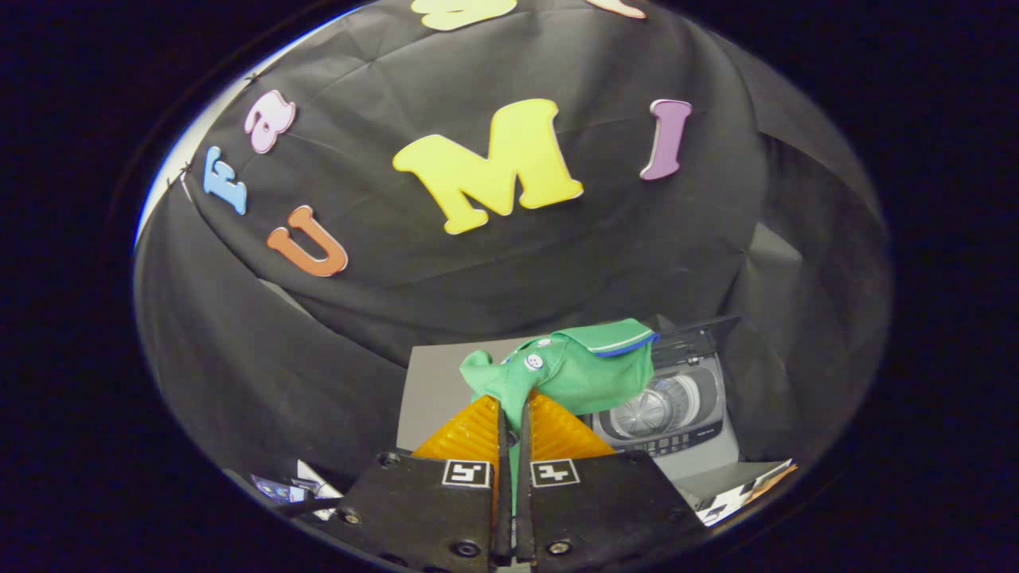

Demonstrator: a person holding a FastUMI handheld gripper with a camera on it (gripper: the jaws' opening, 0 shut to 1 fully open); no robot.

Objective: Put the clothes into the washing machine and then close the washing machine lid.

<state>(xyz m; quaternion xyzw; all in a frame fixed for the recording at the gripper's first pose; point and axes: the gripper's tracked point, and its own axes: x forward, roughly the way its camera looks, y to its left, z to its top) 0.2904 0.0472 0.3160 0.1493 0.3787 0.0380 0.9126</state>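
A small green shirt point(569, 370) with white buttons and a blue-edged collar is bunched above my fingertips. My gripper point(513, 410) is shut on the shirt, both orange fingers point(470, 434) pressing a fold of cloth between them. Just beyond the fingers and to their right stands a small grey toy washing machine point(700, 414). Its lid point(689, 338) is raised at the back, and the round drum point(657, 406) lies open. The shirt hangs in front of the machine's left part and hides it.
A grey board point(434, 390) lies under and left of the machine. Papers or cards point(302, 485) lie near the left of the gripper body, and more paper point(740, 493) lies at the right. Black cloth walls close in all around.
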